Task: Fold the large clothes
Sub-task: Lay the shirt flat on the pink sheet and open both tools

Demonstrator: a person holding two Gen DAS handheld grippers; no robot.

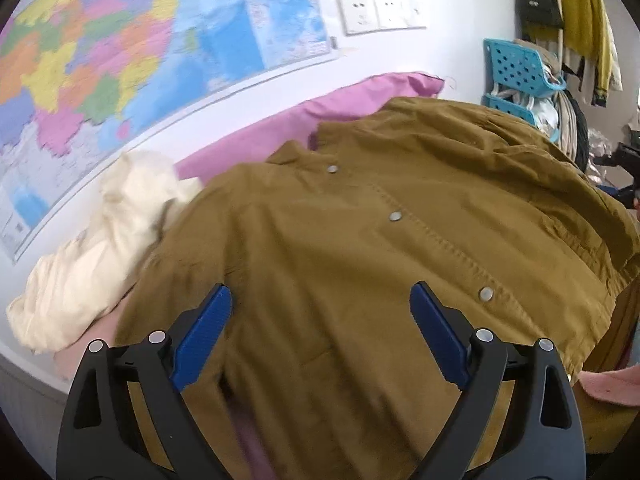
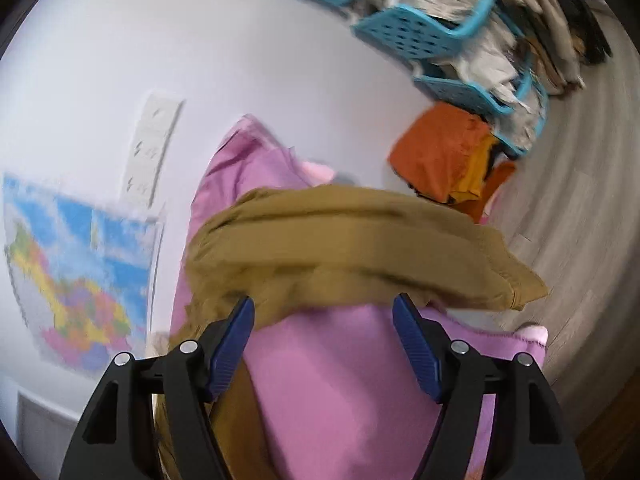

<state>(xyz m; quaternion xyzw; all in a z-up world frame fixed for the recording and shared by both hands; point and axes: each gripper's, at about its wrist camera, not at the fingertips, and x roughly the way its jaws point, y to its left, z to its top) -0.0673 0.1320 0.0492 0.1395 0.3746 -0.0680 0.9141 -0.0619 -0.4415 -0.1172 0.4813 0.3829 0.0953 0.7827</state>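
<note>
Between the blue pads of the left claw (image 1: 320,308), spread wide and gripping nothing, lies the front of the brown jacket (image 1: 380,240): snap placket up, collar toward the wall. Claw hovers low over the hem end, probably to pick a grasp point there. Jacket is laid flat on the pink sheet (image 1: 288,120), presumably so its panels can be folded over cleanly.

Right claw (image 2: 323,312) also spread, empty, aimed at a brown sleeve (image 2: 360,248) that lies bunched across the sheet (likely the next part to be folded inward; judgement only).

Further out: cream garment (image 1: 100,240) crumpled just beside the jacket's left shoulder, against the wall, apparently set aside. Map poster (image 1: 100,48) on the wall; blue baskets (image 2: 420,36) of clothes and an orange garment (image 2: 444,152) well apart, beyond the sheet.
</note>
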